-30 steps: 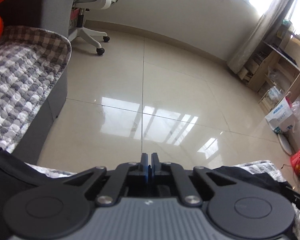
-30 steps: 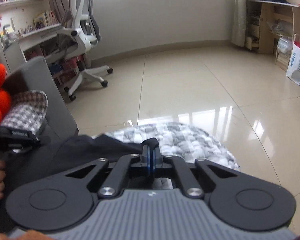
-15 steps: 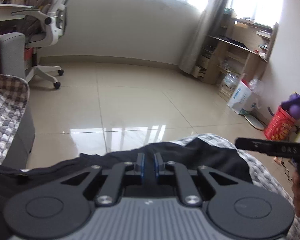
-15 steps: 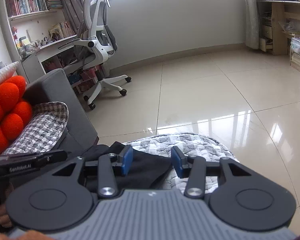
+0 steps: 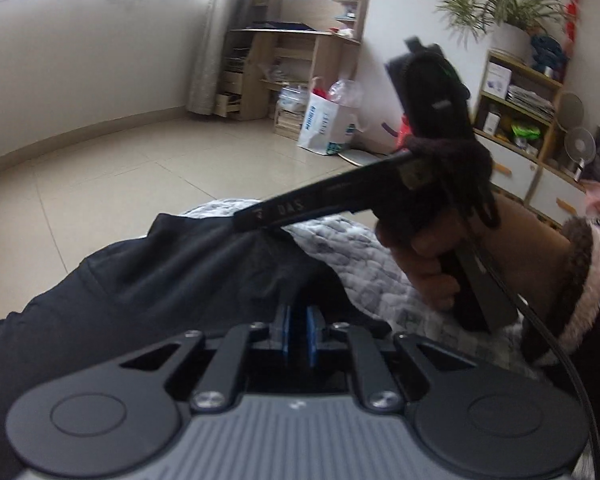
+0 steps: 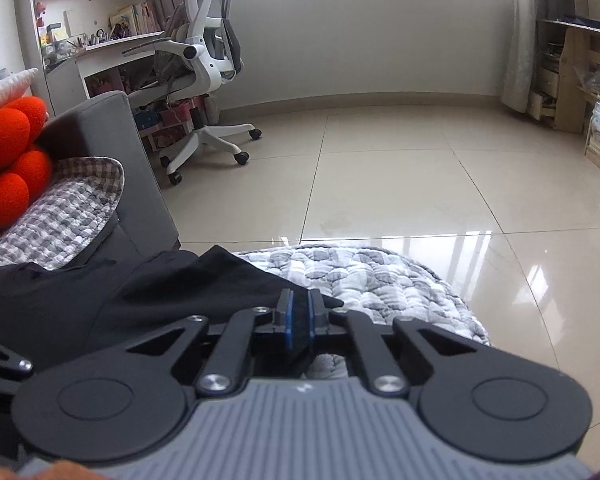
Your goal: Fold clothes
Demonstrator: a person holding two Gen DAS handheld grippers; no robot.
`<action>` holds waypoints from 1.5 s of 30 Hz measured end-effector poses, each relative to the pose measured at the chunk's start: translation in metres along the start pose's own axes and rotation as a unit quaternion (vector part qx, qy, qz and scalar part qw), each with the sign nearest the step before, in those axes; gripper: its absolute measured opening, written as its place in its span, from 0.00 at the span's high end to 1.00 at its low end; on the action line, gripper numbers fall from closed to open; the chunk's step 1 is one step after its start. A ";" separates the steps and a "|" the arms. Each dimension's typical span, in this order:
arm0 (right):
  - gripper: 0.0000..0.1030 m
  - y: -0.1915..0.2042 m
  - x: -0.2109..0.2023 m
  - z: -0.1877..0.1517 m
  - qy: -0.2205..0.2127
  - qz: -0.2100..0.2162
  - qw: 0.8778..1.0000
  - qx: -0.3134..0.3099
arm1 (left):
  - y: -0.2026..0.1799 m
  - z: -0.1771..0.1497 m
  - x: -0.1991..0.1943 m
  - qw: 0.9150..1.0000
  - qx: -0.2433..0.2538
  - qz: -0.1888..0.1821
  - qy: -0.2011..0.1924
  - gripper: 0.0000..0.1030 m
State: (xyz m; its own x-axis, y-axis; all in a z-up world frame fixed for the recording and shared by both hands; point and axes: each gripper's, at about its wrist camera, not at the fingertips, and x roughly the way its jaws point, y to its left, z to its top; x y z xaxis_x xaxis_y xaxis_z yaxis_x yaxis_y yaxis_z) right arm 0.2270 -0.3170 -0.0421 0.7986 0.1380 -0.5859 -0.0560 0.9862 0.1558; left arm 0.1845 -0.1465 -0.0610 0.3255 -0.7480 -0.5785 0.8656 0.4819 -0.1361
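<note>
My right gripper (image 6: 299, 322) pinched the near right edge of the black garment (image 6: 140, 292) lying on the quilted cover (image 6: 380, 276); my left gripper (image 5: 298, 330) pinched its cloth too. I judged the fold underway; carrying both corners across together came next.

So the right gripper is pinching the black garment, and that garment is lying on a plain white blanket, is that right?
Not quite. The right gripper does pinch the black garment, but the blanket under it is grey and white checked, not plain white. The right wrist view shows this.
</note>
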 end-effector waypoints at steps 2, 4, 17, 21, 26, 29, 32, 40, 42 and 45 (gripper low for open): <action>0.98 -0.002 0.000 -0.001 -0.001 -0.002 1.000 0.002 | 0.001 -0.002 -0.006 1.000 0.006 -0.015 0.009 0.92; 0.98 -0.004 0.000 -0.002 -0.002 -0.001 1.000 0.005 | -0.001 -0.005 -0.011 0.999 0.022 -0.022 0.016 0.92; 0.80 -0.023 -0.011 0.003 0.001 0.059 0.994 0.087 | -0.035 -0.005 -0.012 0.990 0.137 0.010 0.030 0.53; 0.83 -0.017 -0.009 0.001 0.002 0.052 0.996 0.072 | -0.042 -0.006 -0.009 0.989 0.148 0.023 0.020 0.83; 1.00 0.004 -0.010 0.000 -0.009 -0.011 1.000 0.000 | -0.047 -0.007 -0.017 0.988 0.150 0.035 -0.009 0.99; 1.00 0.004 -0.006 -0.003 0.003 -0.089 0.996 -0.032 | -0.042 -0.010 -0.016 0.991 0.131 0.021 -0.002 0.99; 0.99 -0.007 -0.006 -0.004 0.007 -0.085 0.996 -0.013 | -0.039 -0.017 -0.012 0.992 0.123 0.015 0.000 0.99; 0.86 0.005 -0.030 0.011 -0.048 0.115 0.992 0.016 | -0.039 -0.024 -0.013 0.993 0.118 0.014 -0.014 0.98; 0.87 0.022 -0.024 0.008 -0.015 0.156 0.987 -0.020 | -0.039 -0.023 -0.013 0.993 0.117 0.012 -0.013 0.98; 0.88 0.052 -0.011 0.002 0.029 0.168 0.983 -0.071 | -0.037 -0.023 -0.013 0.994 0.108 0.007 -0.013 0.98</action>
State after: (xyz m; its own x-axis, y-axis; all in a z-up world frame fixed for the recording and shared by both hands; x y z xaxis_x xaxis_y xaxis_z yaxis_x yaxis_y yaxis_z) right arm 0.2167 -0.2676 -0.0261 0.6854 0.4594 -0.5649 -0.3975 0.8861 0.2383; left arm 0.1401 -0.1442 -0.0668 0.3456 -0.7553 -0.5569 0.9214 0.3855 0.0489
